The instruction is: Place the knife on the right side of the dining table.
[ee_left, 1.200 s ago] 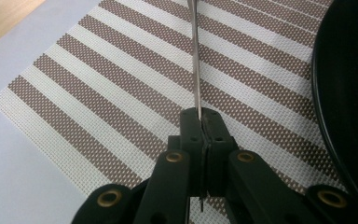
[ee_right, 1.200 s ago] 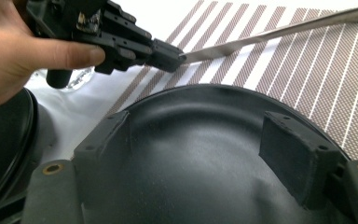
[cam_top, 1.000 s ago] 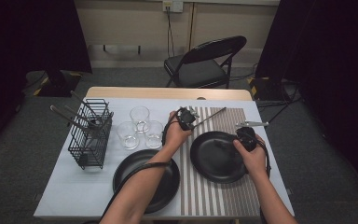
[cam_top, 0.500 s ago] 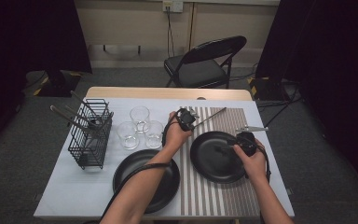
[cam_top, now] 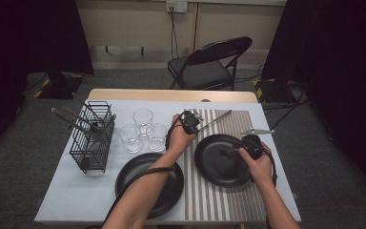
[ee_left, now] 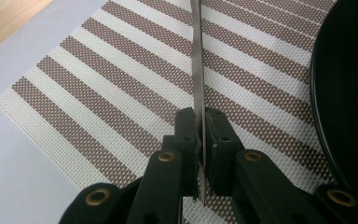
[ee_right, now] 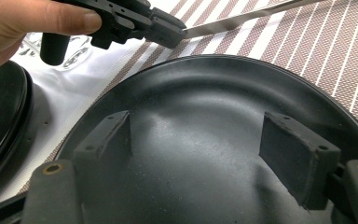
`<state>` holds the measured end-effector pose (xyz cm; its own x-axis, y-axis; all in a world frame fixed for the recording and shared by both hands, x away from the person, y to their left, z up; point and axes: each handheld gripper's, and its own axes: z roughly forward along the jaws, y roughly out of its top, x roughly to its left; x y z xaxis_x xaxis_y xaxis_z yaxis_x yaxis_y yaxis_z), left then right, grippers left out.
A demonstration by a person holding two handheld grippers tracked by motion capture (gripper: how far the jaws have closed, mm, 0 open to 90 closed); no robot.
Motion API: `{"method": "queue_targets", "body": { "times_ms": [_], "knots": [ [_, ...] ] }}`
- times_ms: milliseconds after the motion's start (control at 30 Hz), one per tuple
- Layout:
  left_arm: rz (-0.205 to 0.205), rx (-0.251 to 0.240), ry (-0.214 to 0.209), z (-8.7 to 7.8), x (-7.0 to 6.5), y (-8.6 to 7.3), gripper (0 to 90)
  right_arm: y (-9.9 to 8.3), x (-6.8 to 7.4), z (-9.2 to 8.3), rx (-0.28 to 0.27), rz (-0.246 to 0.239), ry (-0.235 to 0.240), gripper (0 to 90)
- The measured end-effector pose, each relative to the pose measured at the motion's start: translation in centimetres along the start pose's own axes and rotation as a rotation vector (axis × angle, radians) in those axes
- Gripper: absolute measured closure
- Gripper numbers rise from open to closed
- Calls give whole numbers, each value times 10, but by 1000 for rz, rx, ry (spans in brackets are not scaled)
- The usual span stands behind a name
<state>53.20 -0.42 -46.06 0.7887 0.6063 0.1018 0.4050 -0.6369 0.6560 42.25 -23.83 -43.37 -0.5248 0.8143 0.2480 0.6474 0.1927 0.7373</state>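
While the left gripper [ee_left: 200, 140] pinches the knife [ee_left: 196, 70], its long blade points far and right, beside the black plate [cam_top: 219, 162], where the right gripper [ee_right: 205, 144] waits spread wide.

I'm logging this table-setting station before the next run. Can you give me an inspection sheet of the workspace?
Surface: grey table, striped placemat on its right half.
Job's things: metal utensil clamped in left gripper, jaws just easing open; black plate on placemat.
Clutter: second black plate, three glasses, wire rack with utensils, another utensil.
Grippers: right gripper open above plate.
Cables: one along left forearm.
Surroundings: folding chair, dark curtains.
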Motion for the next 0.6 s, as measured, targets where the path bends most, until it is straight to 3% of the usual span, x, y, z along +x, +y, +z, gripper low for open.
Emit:
{"method": "queue_targets", "body": {
  "times_ms": [200, 400, 600],
  "knots": [
    [12, 1, 10, 0, -1, 0, 783, -1, -3, -1, -3, 9, -2, 245],
    [14, 2, 0, -3, 0, 1, 862, -2, -6, -2, -5, 15, -10, 246],
    [0, 2, 5, -1, 2, -1, 844, 0, -7, -4, -13, 14, -13, 246]
  ]
}}
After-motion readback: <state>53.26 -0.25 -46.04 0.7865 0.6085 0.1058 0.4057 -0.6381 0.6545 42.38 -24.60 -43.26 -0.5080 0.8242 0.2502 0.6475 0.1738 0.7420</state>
